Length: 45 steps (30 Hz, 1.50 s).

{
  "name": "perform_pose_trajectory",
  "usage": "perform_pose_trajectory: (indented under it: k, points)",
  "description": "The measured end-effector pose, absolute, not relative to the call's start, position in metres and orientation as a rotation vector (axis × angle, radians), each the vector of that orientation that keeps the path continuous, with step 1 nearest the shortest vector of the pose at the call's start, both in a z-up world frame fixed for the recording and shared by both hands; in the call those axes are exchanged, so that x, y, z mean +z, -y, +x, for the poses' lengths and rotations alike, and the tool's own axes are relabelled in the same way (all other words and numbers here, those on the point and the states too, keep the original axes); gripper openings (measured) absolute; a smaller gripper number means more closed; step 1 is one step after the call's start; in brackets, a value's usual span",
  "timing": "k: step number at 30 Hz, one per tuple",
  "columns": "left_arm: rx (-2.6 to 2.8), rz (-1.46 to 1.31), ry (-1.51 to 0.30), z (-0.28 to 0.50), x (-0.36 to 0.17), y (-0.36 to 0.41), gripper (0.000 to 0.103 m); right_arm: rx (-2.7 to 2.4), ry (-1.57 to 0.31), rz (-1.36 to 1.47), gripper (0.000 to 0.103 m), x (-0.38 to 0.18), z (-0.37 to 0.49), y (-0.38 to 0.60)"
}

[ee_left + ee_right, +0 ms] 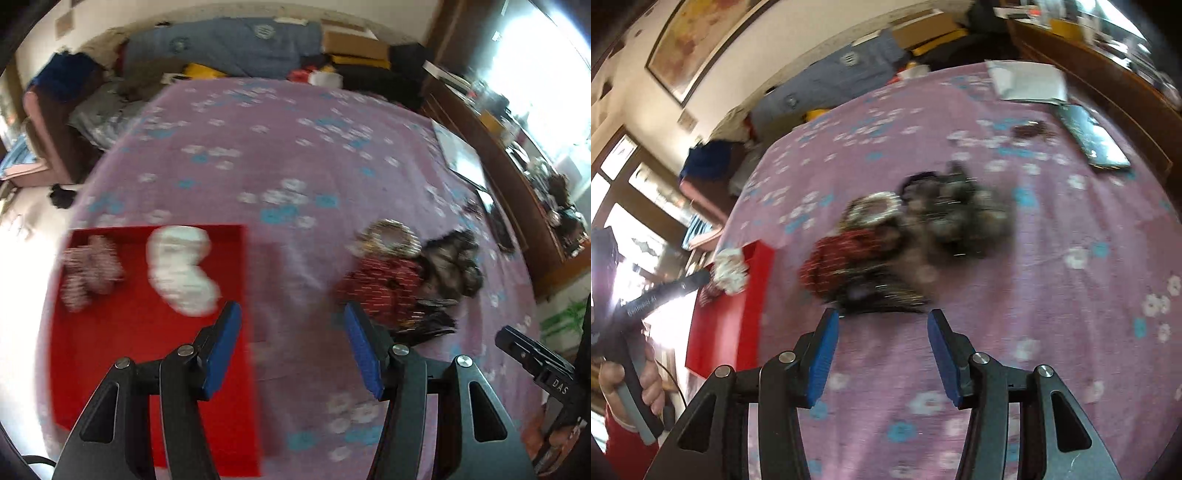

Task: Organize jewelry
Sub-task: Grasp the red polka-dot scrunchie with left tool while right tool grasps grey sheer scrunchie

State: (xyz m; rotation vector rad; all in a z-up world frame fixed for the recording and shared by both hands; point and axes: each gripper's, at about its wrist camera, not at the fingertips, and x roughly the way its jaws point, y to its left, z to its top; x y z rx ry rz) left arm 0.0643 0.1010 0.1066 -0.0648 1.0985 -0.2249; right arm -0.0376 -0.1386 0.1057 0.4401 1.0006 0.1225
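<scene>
A red open box (147, 350) lies on the pink flowered bedspread at lower left, holding a white bead strand (181, 269) and a pinkish bead strand (88, 273). A blurred heap of jewelry lies to the right: a pale ring of beads (388, 238), red beads (380, 291) and dark beads (450, 266). My left gripper (291, 347) is open and empty, above the bedspread between box and heap. My right gripper (882, 354) is open and empty, just short of the heap (908, 240). The red box (738, 306) also shows in the right wrist view.
The pink bedspread (295, 155) covers a wide bed. Folded bedding and boxes (229, 48) pile at its far end. A white sheet (461, 155) and a dark flat object (1097, 136) lie near the right edge. A wooden cabinet (517, 177) runs along the right.
</scene>
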Motion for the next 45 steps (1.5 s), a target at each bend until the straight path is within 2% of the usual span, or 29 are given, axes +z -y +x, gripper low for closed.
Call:
perform_pose_trajectory:
  k: [11,23,25,26,27,28,29,31,34,45]
  points:
    - [-0.269,-0.091,-1.196,0.113,0.054,-0.037,0.057,0.092,-0.969,0.416,0.059,0.096,0.011,0.180]
    - [-0.267,-0.067,-1.250,0.128,0.026,-0.017,0.058,0.121,-1.027,0.373,0.062,0.066,0.058,0.172]
    - [-0.263,-0.046,-1.252,0.127,0.025,-0.014,0.050,0.119,-1.034,0.365,0.062,0.063,0.059,0.170]
    - [-0.266,-0.040,-1.255,0.127,0.024,-0.012,0.027,0.122,-1.040,0.364,0.061,0.061,0.060,0.170]
    - [-0.268,-0.028,-1.271,0.127,0.022,-0.009,0.013,0.125,-1.043,0.364,0.055,0.061,0.060,0.169]
    - [-0.267,-0.022,-1.276,0.126,0.023,-0.008,0.013,0.128,-1.049,0.361,0.045,0.060,0.060,0.168]
    - [-0.268,-0.021,-1.269,0.125,0.025,-0.008,0.012,0.129,-1.054,0.357,0.040,0.060,0.060,0.168]
    - [-0.283,-0.014,-1.251,0.120,0.033,-0.006,0.010,0.138,-1.056,0.361,0.023,0.060,0.058,0.168]
    - [-0.307,-0.005,-1.213,0.111,0.051,-0.005,0.010,0.142,-1.057,0.366,0.013,0.065,0.054,0.168]
    - [-0.349,-0.108,-1.090,0.074,0.124,-0.050,0.010,0.172,-0.995,0.423,0.007,0.111,0.016,0.172]
